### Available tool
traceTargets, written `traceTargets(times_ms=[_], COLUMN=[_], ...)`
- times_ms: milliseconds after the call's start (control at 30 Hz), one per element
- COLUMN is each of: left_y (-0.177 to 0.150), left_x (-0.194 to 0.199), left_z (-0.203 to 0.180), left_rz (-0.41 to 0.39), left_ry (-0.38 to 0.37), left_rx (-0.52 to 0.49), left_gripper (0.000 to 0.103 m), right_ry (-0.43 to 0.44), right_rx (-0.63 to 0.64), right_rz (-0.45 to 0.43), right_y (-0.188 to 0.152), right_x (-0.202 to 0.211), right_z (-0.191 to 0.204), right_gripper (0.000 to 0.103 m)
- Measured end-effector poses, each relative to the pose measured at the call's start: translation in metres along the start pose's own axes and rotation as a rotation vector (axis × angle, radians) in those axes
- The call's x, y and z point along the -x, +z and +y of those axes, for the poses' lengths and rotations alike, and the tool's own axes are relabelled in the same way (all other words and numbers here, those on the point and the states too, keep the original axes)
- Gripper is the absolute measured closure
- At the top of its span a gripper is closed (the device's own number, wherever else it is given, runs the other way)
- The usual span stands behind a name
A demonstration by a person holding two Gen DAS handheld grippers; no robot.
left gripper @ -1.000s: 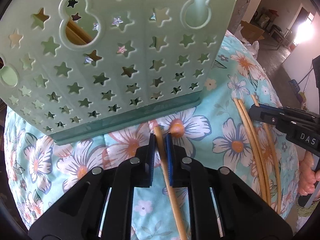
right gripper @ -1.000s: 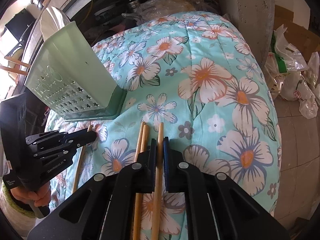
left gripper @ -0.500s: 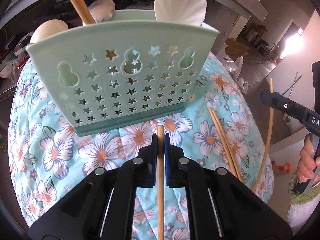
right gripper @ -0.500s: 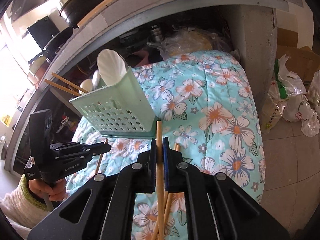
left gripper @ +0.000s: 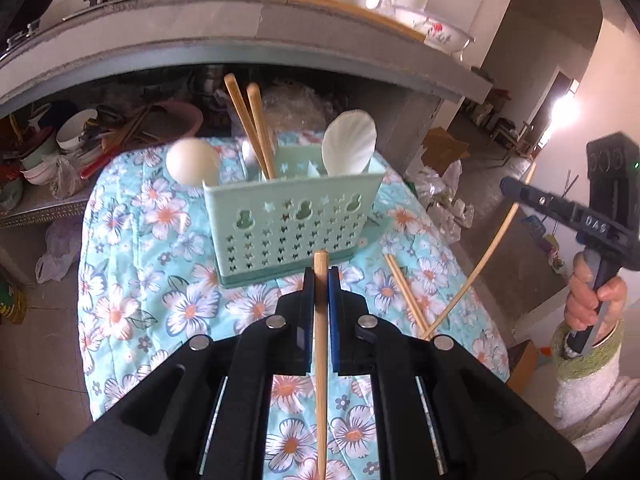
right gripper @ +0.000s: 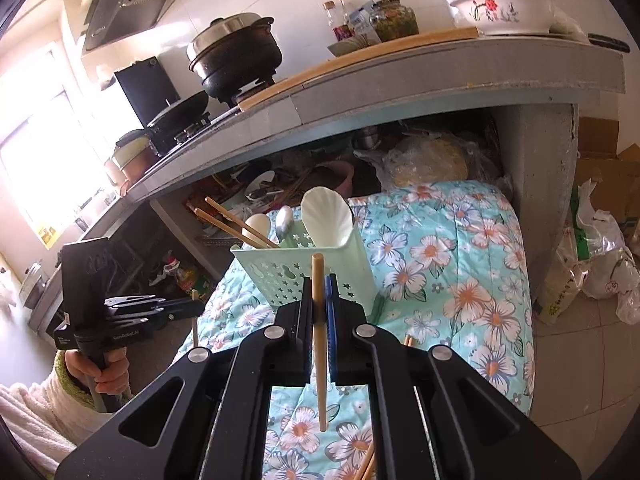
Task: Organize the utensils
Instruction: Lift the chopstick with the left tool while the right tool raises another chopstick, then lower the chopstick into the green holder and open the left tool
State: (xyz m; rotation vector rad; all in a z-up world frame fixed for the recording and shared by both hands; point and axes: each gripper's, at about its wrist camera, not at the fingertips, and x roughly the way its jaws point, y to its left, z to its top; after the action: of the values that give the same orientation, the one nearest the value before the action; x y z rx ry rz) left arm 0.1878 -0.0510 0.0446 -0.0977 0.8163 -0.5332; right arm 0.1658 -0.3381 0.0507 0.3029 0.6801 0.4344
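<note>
A pale green star-punched basket (left gripper: pixel 292 220) stands on the floral cloth (left gripper: pixel 160 280). It holds two chopsticks (left gripper: pixel 252 128) and white spoons (left gripper: pixel 348 144). My left gripper (left gripper: pixel 320 276) is shut on one bamboo chopstick (left gripper: pixel 320 340), lifted above the cloth in front of the basket. My right gripper (right gripper: pixel 320 284) is shut on another chopstick (right gripper: pixel 319 340), also raised, with the basket (right gripper: pixel 260 268) just beyond it. Each gripper shows in the other's view: the right gripper (left gripper: pixel 508 188) at the right, the left gripper (right gripper: pixel 196 306) at the left. Two more chopsticks (left gripper: pixel 404 292) lie on the cloth.
A concrete counter (left gripper: pixel 280 48) overhangs the far end of the cloth, with cluttered bowls (left gripper: pixel 76 132) on the shelf below it. On top stand a black pot (right gripper: pixel 236 52) and a flowered bowl (right gripper: pixel 504 8). Plastic bags (right gripper: pixel 600 264) lie on the floor at the right.
Both grippers have risen from the cloth and drawn back from the basket, each carrying its chopstick. The left jaws have closed fully on their chopstick.
</note>
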Motion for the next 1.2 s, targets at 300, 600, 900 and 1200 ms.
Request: traceTargets(times_ms=[300, 600, 900, 1200], left_y=[0.072, 0.122, 0.142, 0.129], left_x=[0.114, 0.075, -0.01, -0.052], left_z=[-0.005, -0.014, -0.001, -0.012], left_rz=[-0.559, -0.803, -0.744, -0.692], left_ry=[-0.051, 0.178, 0.27, 0.342], left_rx=[0.071, 0.045, 0.094, 0.046], left_gripper=[0.097, 0.097, 0.097, 0.097], right_ry=[0.002, 0.011, 0.022, 0.022], right_rx=[-0.014, -0.031, -0.044, -0.048], right_rz=[-0.009, 0.012, 0.031, 0.039], right_y=[0.003, -0.003, -0.009, -0.015], right_x=[0.002, -0.006, -0.015, -0.017], right_z=[0.003, 0.0, -0.006, -0.013], right_gripper=[0.097, 0.097, 0.097, 0.097])
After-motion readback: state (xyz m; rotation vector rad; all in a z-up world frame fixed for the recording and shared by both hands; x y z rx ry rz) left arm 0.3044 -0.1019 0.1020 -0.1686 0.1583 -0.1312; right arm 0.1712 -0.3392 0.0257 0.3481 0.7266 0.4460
